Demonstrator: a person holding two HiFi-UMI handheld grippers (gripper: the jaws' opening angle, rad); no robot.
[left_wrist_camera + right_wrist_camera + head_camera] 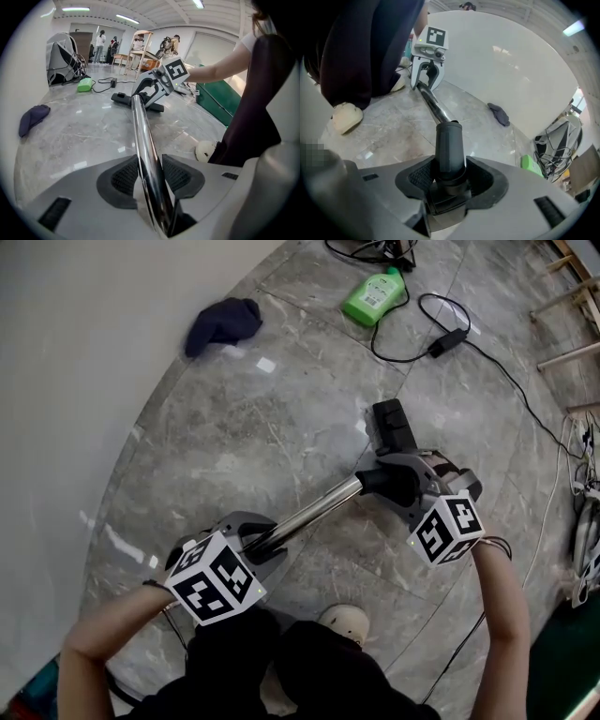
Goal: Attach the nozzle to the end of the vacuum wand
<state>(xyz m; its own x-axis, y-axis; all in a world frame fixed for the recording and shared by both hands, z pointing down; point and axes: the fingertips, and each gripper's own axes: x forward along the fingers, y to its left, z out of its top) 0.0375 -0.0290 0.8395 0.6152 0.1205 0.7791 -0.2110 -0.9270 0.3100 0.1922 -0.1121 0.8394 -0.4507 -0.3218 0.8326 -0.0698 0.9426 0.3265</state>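
Note:
In the head view a chrome vacuum wand (309, 514) runs slantwise over the grey stone floor. My left gripper (255, 542) is shut on its near end. In the left gripper view the tube (143, 140) is pinched between both pads. The black nozzle (394, 427) lies at the wand's far end. My right gripper (405, 486) is shut on the nozzle's neck, which stands between the pads in the right gripper view (450, 150). The wand's tip (433, 105) meets the mouth of that neck. How deep it sits cannot be seen.
A green bottle (373, 294), a dark blue cloth (223, 322) and a black cable with an adapter (442, 341) lie on the floor beyond. A white wall (75, 381) curves along the left. The person's white shoe (342, 620) stands close below the wand.

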